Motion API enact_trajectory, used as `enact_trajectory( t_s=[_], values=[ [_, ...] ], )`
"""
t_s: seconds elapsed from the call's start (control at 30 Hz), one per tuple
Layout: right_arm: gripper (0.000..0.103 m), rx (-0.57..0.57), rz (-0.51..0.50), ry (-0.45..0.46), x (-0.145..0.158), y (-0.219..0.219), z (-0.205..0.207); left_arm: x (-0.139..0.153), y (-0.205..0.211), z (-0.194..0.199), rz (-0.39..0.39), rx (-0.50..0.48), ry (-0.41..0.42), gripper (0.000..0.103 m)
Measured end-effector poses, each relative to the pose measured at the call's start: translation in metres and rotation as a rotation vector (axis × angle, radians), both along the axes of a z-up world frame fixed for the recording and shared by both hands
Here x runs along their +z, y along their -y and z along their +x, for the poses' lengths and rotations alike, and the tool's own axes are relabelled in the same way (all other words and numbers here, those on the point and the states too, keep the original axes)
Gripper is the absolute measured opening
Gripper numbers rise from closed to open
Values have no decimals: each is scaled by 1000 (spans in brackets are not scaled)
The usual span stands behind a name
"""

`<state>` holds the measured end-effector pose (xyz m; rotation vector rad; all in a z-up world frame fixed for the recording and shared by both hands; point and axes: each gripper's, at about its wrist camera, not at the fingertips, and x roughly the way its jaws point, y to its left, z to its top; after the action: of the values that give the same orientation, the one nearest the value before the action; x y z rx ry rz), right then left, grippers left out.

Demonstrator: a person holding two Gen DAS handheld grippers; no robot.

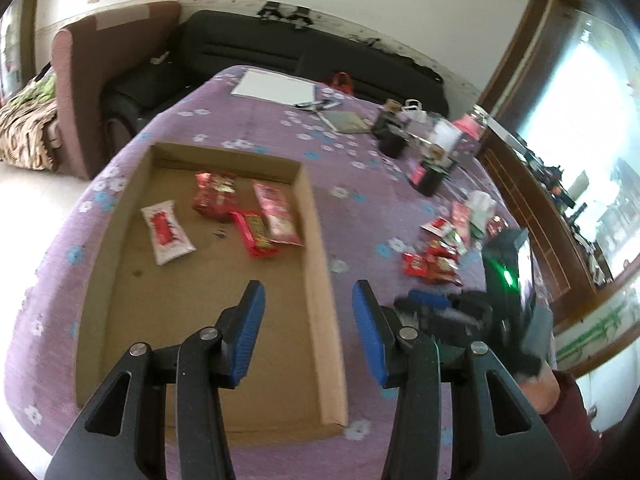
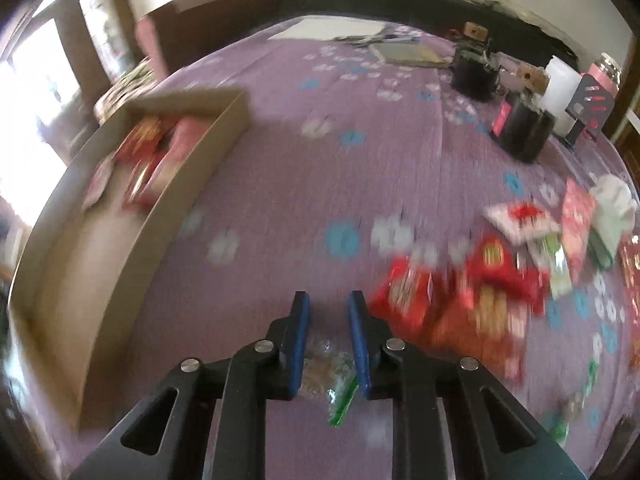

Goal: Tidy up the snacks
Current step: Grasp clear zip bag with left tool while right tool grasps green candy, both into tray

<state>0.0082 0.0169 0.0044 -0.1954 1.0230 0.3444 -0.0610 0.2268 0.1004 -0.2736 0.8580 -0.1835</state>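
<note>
With four snacks (image 1: pixel 224 216) already in the box (image 1: pixel 316 280) at left, I hold my left gripper (image 1: pixel 308 316) wide and empty while my right gripper (image 2: pixel 328 332) pinches a clear packet (image 2: pixel 326 372), the pile (image 2: pixel 496 276) at right still unsorted.

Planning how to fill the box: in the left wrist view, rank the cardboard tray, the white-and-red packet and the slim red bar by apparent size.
1. cardboard tray
2. white-and-red packet
3. slim red bar
The packet lies slightly nearer, so 2 versus 3 is unsure.

Daylight from blown-out windows; right wrist view motion-blurred; fisheye edges warped, vignetted.
</note>
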Motion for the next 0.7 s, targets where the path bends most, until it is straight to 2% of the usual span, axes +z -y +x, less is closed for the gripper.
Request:
enact_trajectory(
  t_s=[0.07,0.1,0.17,0.23,0.3,0.43,0.57,0.7],
  values=[
    [22,44,10,-21,2,9,-23,-4,13,-2,-1,-27,-9,44],
    [22,48,74,-24,9,24,-33,-6,19,-3,-2,-36,-15,44],
    [23,-9,199,9,27,58,-44,-12,33,-4,-2,-64,-34,44],
    [33,-115,273,66,43,101,-51,-18,47,-5,1,-87,-51,43],
    [40,-225,275,131,51,138,-56,-25,63,-5,4,-120,-73,43],
    [42,-378,300,114,39,194,-50,-43,94,-5,25,-179,-121,43],
    [42,-420,284,95,19,202,-45,-58,118,-1,23,-209,-174,43],
    [42,-436,241,96,-2,198,-36,-63,141,-1,75,-258,-160,43]
  ],
)
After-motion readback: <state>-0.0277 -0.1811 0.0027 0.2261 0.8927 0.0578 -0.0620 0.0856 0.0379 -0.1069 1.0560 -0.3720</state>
